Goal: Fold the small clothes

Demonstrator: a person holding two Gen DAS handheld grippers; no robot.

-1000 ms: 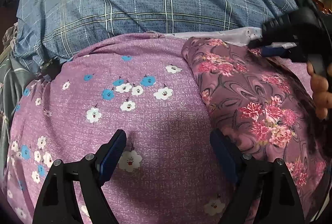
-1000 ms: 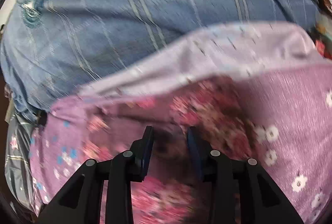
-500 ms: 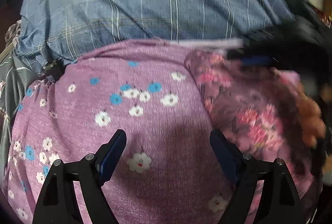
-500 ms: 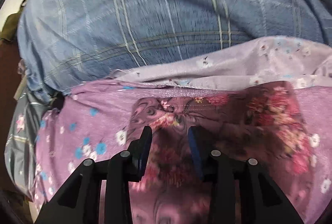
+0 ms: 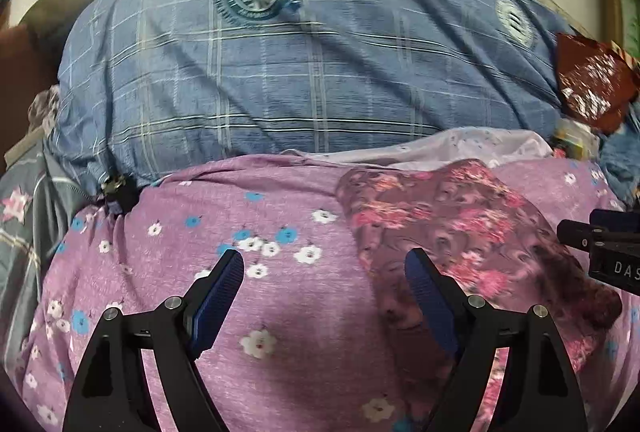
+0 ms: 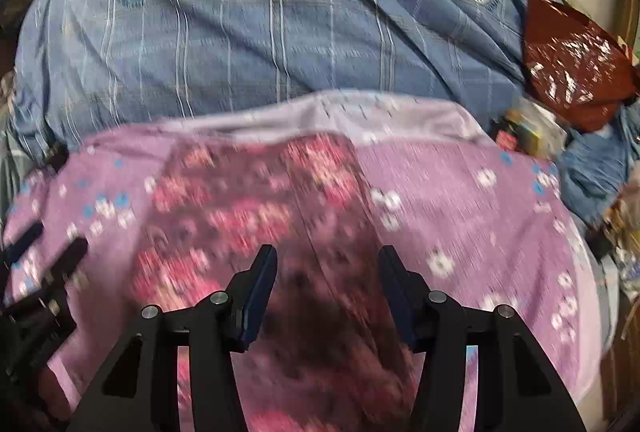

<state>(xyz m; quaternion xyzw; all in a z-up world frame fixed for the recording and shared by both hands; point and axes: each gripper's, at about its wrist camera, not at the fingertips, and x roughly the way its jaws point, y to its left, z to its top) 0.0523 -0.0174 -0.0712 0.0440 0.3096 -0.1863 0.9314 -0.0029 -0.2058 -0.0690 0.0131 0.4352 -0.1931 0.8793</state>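
Observation:
A dark mauve garment with pink roses (image 5: pixel 456 232) lies folded on a lilac cloth with white and blue flowers (image 5: pixel 224 272). It also shows in the right wrist view (image 6: pixel 248 216), blurred by motion, on the same lilac cloth (image 6: pixel 460 216). My left gripper (image 5: pixel 324 272) is open and empty above the lilac cloth, at the garment's left edge. My right gripper (image 6: pixel 326 268) is open and empty above the garment's near part. It shows at the right edge of the left wrist view (image 5: pixel 600 244).
A blue checked bedspread (image 5: pixel 304 80) with round emblems covers the bed behind. A pale lilac cloth edge (image 5: pixel 460 148) lies between the two. A dark red plastic bag (image 6: pixel 572 68) and small clutter (image 6: pixel 532 132) sit at the right. A grey cloth (image 5: pixel 24 216) hangs at left.
My right gripper opened, let go of the rose garment and pulled back. My left gripper also drew back, still open. The garment now lies flat on the lilac cloth.

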